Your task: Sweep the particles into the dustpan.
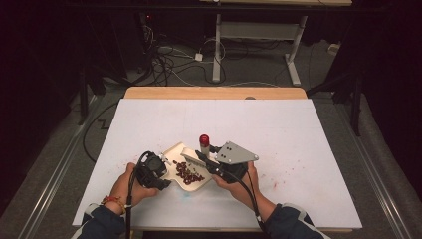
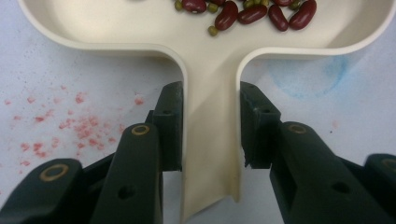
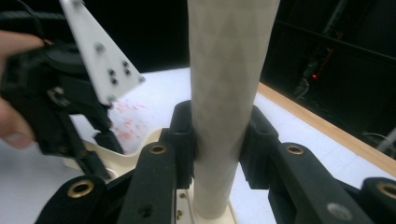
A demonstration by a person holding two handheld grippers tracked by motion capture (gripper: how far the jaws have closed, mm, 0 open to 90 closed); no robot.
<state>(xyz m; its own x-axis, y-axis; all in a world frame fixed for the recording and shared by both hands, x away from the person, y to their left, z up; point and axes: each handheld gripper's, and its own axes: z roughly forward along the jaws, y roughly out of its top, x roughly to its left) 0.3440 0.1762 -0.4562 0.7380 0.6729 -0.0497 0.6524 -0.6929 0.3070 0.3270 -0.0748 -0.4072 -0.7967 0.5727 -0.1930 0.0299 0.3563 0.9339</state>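
- The person's 2 hands are working at the near edge of the white table (image 1: 298,149), each holding a gripper.
- The left gripper (image 2: 210,126) is pinching the flat handle of a cream plastic scoop tray (image 2: 210,56), its 2 jaws pressing on the handle's raised side walls.
- That handle is looking stiff and thin-walled, so I am judging it a sound place to hold; the smooth plastic could be sliding if the tray tips.
- Red beans (image 2: 252,14) and a few small green ones are lying loose in the tray (image 1: 191,172), just beyond the handle. They are looking hard, light and ready to roll, so the tray is wanting to stay level.
- The right gripper (image 3: 215,140) is clamping a pale round handle (image 3: 229,70), standing upright between its jaws, over the tray's far side.
- From above, that handle is ending in a red cap (image 1: 204,139), with a toothed strip like a comb or brush (image 1: 195,158) reaching over the beans. It is looking rigid and light.
- Red speckles (image 2: 70,126) are dotting the table beside the tray.
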